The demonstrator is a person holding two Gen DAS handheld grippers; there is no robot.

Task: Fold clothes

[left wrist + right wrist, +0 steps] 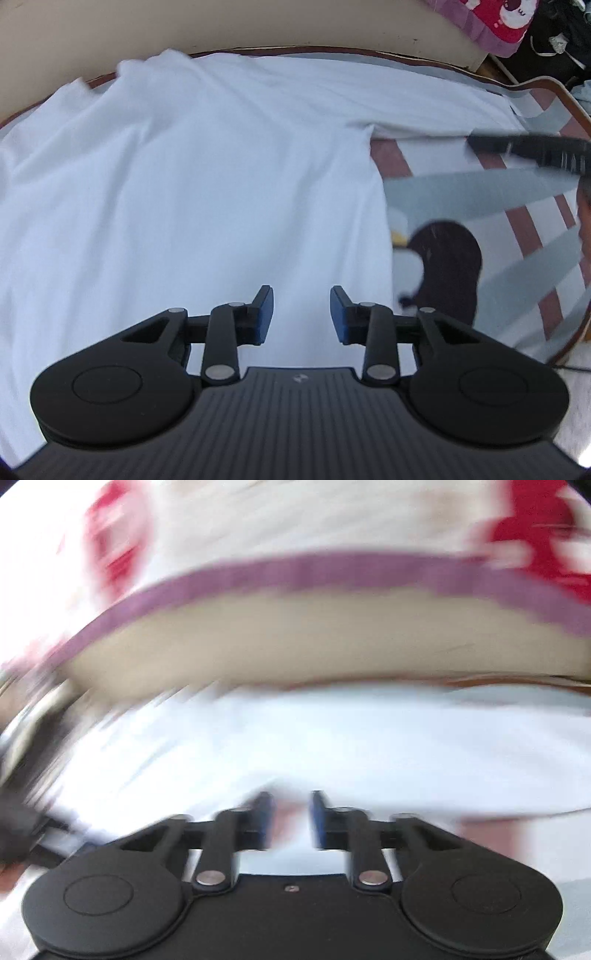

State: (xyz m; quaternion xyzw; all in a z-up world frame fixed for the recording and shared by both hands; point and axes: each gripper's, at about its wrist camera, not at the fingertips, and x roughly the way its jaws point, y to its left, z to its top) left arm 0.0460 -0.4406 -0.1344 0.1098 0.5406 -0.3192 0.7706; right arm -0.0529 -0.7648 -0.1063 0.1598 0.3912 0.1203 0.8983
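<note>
White cotton shirt (192,184) is lying spread across a patterned mat (480,206), filling the left wrist view from nine to one o'clock, its side edge running down at three o'clock. It is judged light, limp and non-fragile, likely sagging and creasing when lifted; best taken at a hem, corner or sleeve edge. Count: one shirt, one mat, one red cushion (498,18) at one o'clock. Left tool (302,314) is hovering parted, holding nothing. Right tool (290,819), blurred, is showing a narrow gap with nothing visibly pinched.
</note>
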